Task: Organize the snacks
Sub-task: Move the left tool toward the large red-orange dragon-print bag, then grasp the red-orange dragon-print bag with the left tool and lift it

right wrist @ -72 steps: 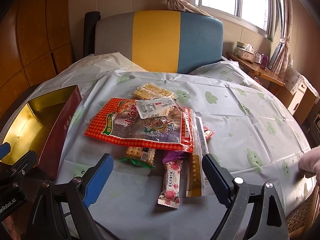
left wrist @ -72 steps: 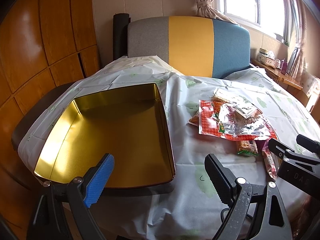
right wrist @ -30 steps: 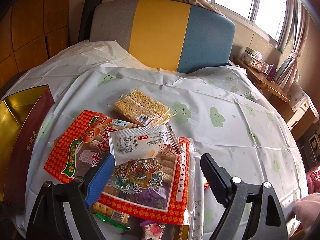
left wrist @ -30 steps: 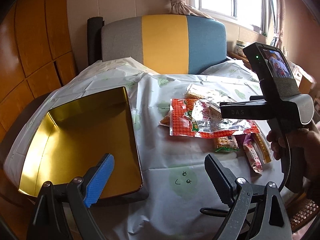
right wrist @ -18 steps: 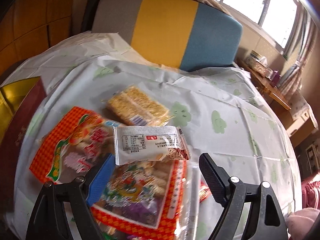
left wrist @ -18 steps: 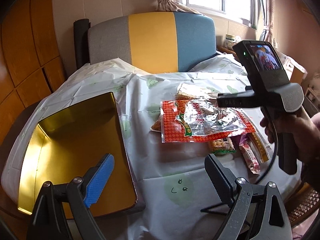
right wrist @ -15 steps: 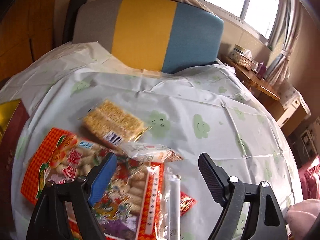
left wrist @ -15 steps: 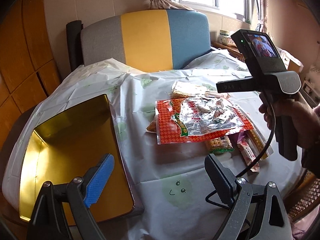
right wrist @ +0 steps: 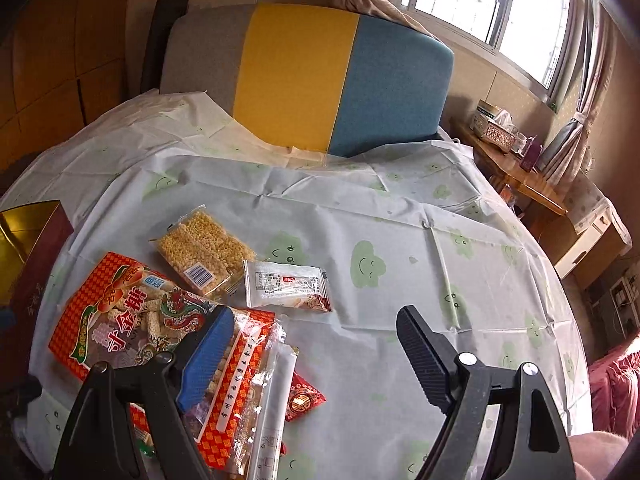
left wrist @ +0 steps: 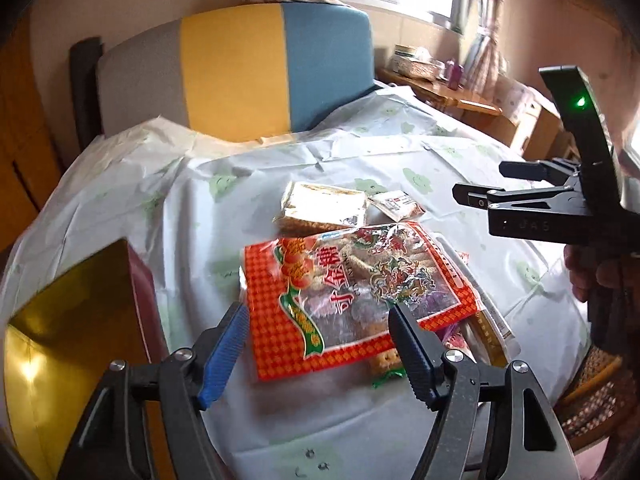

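A large red-orange snack bag [left wrist: 352, 292] [right wrist: 132, 320] tops a pile of smaller packets on the cloth. Beyond it lie a yellow puffed-rice pack [left wrist: 324, 204] [right wrist: 200, 248] and a small white packet [left wrist: 396, 204] [right wrist: 286, 286]. The gold tin box [left wrist: 68, 320] [right wrist: 24, 232] stands to the left. My left gripper [left wrist: 318, 320] hovers over the bag's near edge. Its jaws are closing, and the pads are not pressing the bag. My right gripper [right wrist: 312, 316] [left wrist: 482, 182] is open and holds nothing. It is above the cloth, just short of the white packet.
A long clear stick pack [right wrist: 272, 420] and a small red packet [right wrist: 300, 398] poke out from under the bag. A grey, yellow and blue chair back [left wrist: 240, 72] rises behind the table. A wooden side table [right wrist: 520, 176] and a wicker seat [left wrist: 592, 392] are to the right.
My left gripper has swung right from the tin toward the snack pile and its jaws have narrowed. The right gripper has moved on; the white packet now lies on the cloth off the red bag.
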A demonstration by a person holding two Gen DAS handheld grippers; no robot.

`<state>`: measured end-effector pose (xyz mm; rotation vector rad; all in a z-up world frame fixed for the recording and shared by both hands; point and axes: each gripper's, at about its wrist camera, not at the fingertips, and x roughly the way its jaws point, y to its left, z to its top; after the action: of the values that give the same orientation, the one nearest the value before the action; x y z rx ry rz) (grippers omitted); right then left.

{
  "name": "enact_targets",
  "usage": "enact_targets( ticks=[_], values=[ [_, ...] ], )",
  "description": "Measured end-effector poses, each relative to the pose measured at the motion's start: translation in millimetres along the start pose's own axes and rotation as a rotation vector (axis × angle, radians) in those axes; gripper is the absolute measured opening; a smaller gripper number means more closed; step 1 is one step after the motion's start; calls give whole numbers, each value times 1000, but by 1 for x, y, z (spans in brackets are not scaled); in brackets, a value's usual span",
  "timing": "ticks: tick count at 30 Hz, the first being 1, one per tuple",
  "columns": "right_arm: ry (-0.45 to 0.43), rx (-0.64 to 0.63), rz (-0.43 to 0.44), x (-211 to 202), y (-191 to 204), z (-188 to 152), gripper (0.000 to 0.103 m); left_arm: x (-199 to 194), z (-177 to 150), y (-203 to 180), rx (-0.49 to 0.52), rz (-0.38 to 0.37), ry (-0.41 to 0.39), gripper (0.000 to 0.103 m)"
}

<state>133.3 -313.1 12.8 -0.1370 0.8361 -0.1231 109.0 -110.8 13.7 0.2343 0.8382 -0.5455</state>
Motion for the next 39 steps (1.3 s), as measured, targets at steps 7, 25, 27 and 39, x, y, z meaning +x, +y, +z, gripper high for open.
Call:
enact_targets(
  ticks=[7,25,27,39],
  values=[
    [34,98,69,7,-25,-7,85,54,45,-20,330,-127,114,91],
    [145,314,192,26,-71,-6,85,165,90,-26,509,-482,410,91],
    [167,317,198,30,-69,-8,85,168,89,-28,507,-516,429,83],
    [193,332,184,35,-70,-11,85,132,86,-18,409,-379,289,26]
  ],
)
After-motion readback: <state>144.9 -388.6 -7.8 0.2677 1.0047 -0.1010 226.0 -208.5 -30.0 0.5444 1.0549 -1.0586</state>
